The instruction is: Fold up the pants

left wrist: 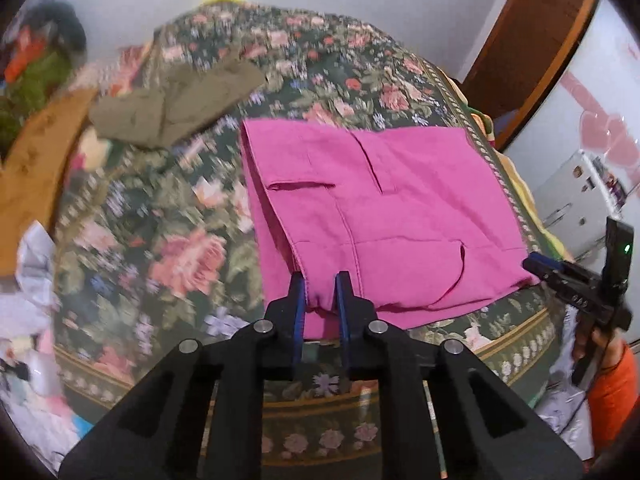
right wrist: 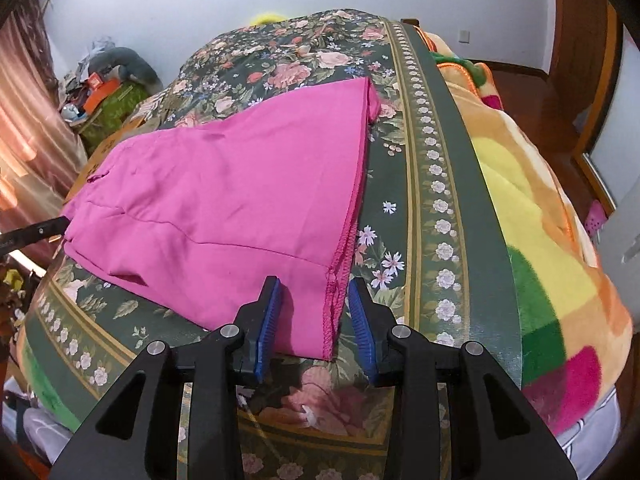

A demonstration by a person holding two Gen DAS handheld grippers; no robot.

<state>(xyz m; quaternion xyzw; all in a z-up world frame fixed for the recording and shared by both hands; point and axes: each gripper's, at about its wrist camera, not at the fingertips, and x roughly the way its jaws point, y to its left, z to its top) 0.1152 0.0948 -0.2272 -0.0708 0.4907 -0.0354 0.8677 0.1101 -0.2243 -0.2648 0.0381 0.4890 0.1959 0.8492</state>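
Note:
The magenta pants (left wrist: 372, 208) lie folded flat on the floral bedspread (left wrist: 172, 240); they also show in the right wrist view (right wrist: 224, 200). My left gripper (left wrist: 320, 284) pinches the near left corner of the pants between its blue pads, jaws nearly closed on bunched fabric. My right gripper (right wrist: 314, 296) is open, its blue pads straddling the near right hemmed corner of the pants without clamping it. The right gripper also shows at the right edge of the left wrist view (left wrist: 536, 266).
An olive-brown garment (left wrist: 176, 100) lies on the bed's far left. A colourful fleece blanket (right wrist: 540, 240) hangs over the bed's right side. Clutter is piled at the left (right wrist: 104, 92). A wooden door (left wrist: 532, 40) and a white fridge (left wrist: 580, 196) stand at the right.

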